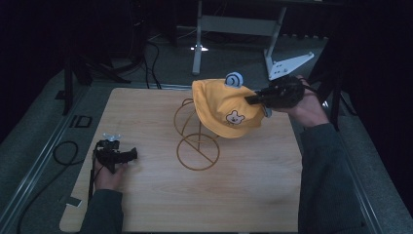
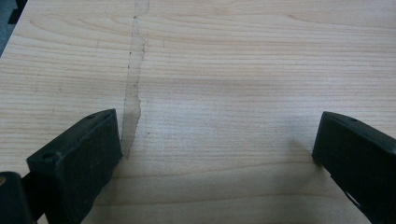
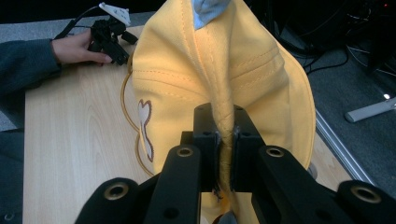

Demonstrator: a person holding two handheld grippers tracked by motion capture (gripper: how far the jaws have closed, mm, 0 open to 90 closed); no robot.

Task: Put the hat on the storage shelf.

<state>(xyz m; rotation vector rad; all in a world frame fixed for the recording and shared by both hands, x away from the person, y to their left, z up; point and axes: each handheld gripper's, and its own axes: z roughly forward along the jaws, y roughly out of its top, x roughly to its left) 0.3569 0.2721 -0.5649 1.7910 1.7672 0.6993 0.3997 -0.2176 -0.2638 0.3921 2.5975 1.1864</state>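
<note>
A pale wooden table (image 1: 160, 204) stands in a dark room with cables on the grey floor around it. From above, a yellow cap (image 1: 226, 109) with a bear patch and a blue ear hangs over a gold wire stand (image 1: 197, 146) at the table's middle. The right gripper (image 1: 253, 99) has its jaws clamped on a pinched fold of the cap; the right gripper view shows that fold squeezed between them. The left gripper (image 1: 132, 155) rests near the table's left edge, and the left gripper view shows its jaws wide apart over bare wood with a faint streak (image 2: 133, 93).
</note>
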